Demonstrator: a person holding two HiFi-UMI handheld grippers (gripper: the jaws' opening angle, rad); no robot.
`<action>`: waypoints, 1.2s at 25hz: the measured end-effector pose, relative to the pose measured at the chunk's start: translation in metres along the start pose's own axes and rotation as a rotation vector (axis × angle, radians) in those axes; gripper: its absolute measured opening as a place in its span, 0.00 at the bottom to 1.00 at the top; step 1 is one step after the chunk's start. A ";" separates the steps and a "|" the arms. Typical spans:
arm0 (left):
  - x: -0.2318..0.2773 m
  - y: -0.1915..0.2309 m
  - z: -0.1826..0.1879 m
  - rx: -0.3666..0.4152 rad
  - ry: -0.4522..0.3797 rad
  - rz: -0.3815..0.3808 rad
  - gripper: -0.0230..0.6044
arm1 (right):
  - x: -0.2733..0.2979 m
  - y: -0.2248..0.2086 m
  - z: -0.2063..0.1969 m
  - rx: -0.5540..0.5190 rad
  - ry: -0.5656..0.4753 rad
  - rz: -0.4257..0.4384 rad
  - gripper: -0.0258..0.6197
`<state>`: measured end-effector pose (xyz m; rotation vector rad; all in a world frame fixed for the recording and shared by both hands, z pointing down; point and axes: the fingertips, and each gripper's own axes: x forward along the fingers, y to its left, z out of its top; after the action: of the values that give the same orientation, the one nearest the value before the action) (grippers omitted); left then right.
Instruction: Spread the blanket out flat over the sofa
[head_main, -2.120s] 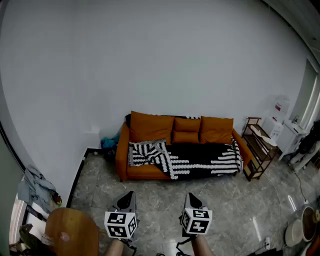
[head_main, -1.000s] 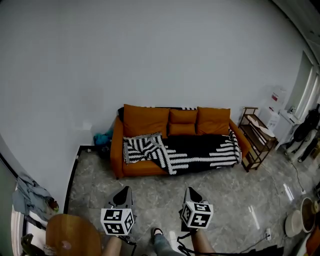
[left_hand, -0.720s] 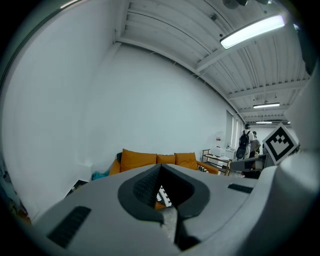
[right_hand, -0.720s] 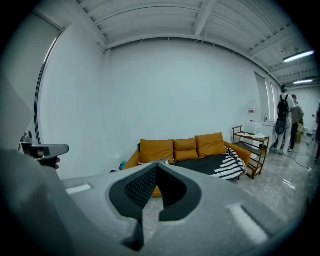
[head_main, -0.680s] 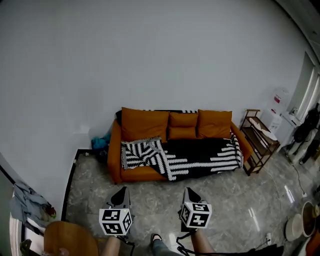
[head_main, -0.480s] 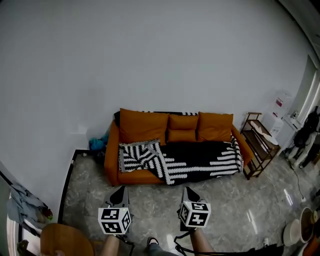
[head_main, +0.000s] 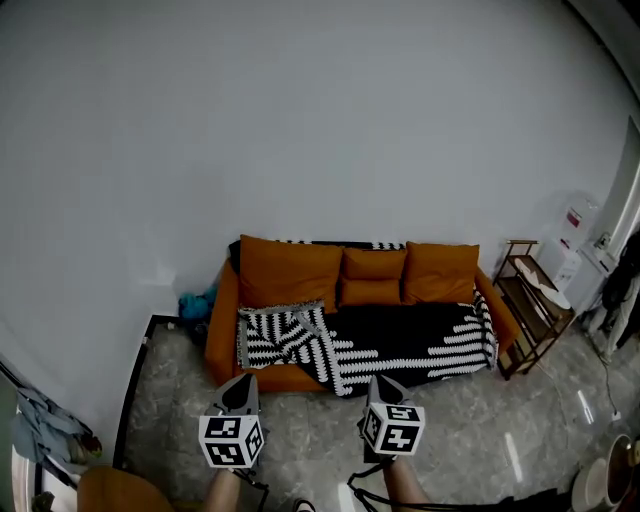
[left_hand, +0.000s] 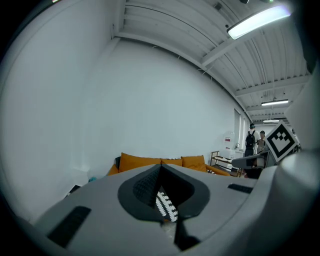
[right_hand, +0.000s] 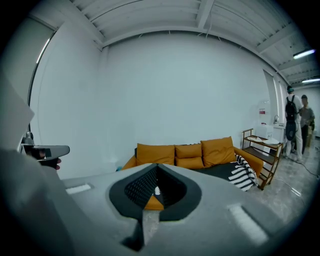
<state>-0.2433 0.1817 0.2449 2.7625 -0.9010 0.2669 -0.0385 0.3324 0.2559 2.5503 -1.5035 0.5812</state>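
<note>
Head view: blanket (head_main: 400, 340) bunched at 9 o'clock end of sofa (head_main: 290, 268), well apart from left hand-held gripper (head_main: 245, 384) and right hand-held gripper (head_main: 380, 386), both shut and empty; jaws arriving unopened risk shoving the folds instead of catching an edge.

Head cam: high up, facing forward and steeply down. Sofa (head_main: 355, 300) sits mid-frame, well off, against the wall (head_main: 300, 120); left gripper (head_main: 244, 382) and right gripper (head_main: 381, 383) at the bottom edge. Left gripper cam: low, near level, sighting along its own jaws; the sofa (left_hand: 150, 162) just peeks over the gripper body. Right gripper cam: same setup, full sofa (right_hand: 190, 152) plus the wooden rack (right_hand: 261, 150) beside its right end. All three share sofa, wall, rack. Each gripper cam catches the other gripper at its frame edge.
</note>
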 end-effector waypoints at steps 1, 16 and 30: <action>0.008 0.000 0.001 -0.001 0.000 0.004 0.04 | 0.006 -0.003 0.003 -0.001 0.000 0.003 0.05; 0.077 -0.004 -0.010 -0.008 0.062 0.034 0.04 | 0.065 -0.046 0.005 0.017 0.049 0.015 0.05; 0.156 0.017 0.007 0.012 0.062 -0.010 0.04 | 0.124 -0.066 0.025 0.053 0.033 -0.037 0.05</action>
<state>-0.1288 0.0792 0.2782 2.7528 -0.8732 0.3559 0.0781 0.2565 0.2869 2.5884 -1.4460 0.6633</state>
